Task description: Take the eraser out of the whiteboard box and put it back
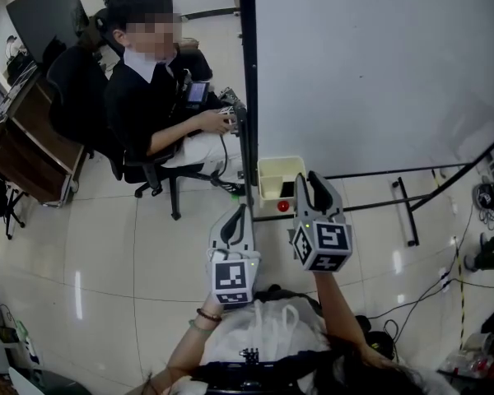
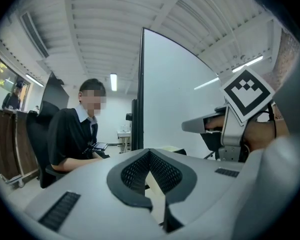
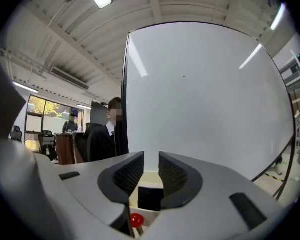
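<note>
A pale yellow whiteboard box (image 1: 270, 169) hangs at the lower left corner of the whiteboard (image 1: 379, 72). The black eraser (image 1: 286, 190) lies inside it, seen in the right gripper view as the dark block eraser (image 3: 150, 198) low in the box (image 3: 149, 176). My right gripper (image 1: 314, 179) sits just right of the box, pointing at the board. Its jaws (image 3: 151, 156) stand a narrow gap apart, and only the white board shows between the pads. My left gripper (image 1: 244, 211) hangs back to the left, its tips (image 2: 150, 153) meeting on nothing.
A red knob (image 3: 136, 219) sits under the box. A person in black sits on an office chair (image 1: 144, 97) left of the board's black post (image 1: 249, 81). The board's stand legs (image 1: 403, 208) and cables (image 1: 486, 196) lie on the floor to the right.
</note>
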### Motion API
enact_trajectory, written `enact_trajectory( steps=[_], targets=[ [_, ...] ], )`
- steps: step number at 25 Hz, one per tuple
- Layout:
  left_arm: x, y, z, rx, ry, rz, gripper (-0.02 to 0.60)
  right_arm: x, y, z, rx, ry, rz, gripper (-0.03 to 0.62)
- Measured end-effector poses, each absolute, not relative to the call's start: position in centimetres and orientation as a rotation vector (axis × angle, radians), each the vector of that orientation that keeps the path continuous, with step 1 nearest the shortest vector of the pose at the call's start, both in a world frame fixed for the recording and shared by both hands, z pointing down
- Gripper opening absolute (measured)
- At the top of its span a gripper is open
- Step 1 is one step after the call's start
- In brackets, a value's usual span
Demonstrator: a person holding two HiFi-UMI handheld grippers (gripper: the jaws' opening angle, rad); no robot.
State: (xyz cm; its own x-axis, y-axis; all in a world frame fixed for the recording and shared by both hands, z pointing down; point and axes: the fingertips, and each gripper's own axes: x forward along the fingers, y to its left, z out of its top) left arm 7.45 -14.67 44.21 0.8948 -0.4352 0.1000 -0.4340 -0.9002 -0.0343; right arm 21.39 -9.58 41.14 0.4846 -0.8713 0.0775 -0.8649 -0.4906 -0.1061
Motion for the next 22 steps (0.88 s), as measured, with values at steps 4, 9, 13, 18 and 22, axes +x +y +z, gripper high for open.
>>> enact_trajectory(
  steps=[4, 9, 13, 18, 22],
  targets=[
    [7.7, -14.5, 44.3, -3.041, 0.673, -0.166, 0.002, 20.9, -8.5, 43.2, -2.753, 1.545, -0.281, 0.051],
    [7.5, -14.7, 44.4, -3.041, 0.68, -0.166, 0.002, 19.6, -8.6, 43.6, -2.791, 1.597, -0.317, 0.04],
    [7.5, -14.8, 44.4, -3.041, 0.687, -0.165, 0.002, 19.4, -8.9, 43.9, -2.783, 1.616, -0.328, 0.038],
    [7.4, -15.0, 44.5, -3.035, 0.697, -0.169, 0.002, 19.3, -9.0, 44.6, -2.778, 1.632, -0.364, 0.038],
    [7.3, -15.1, 44.5, -3.035, 0.7, -0.169, 0.002, 19.0, -9.2, 44.7, -2.769, 1.647, -0.376, 0.038]
  ],
)
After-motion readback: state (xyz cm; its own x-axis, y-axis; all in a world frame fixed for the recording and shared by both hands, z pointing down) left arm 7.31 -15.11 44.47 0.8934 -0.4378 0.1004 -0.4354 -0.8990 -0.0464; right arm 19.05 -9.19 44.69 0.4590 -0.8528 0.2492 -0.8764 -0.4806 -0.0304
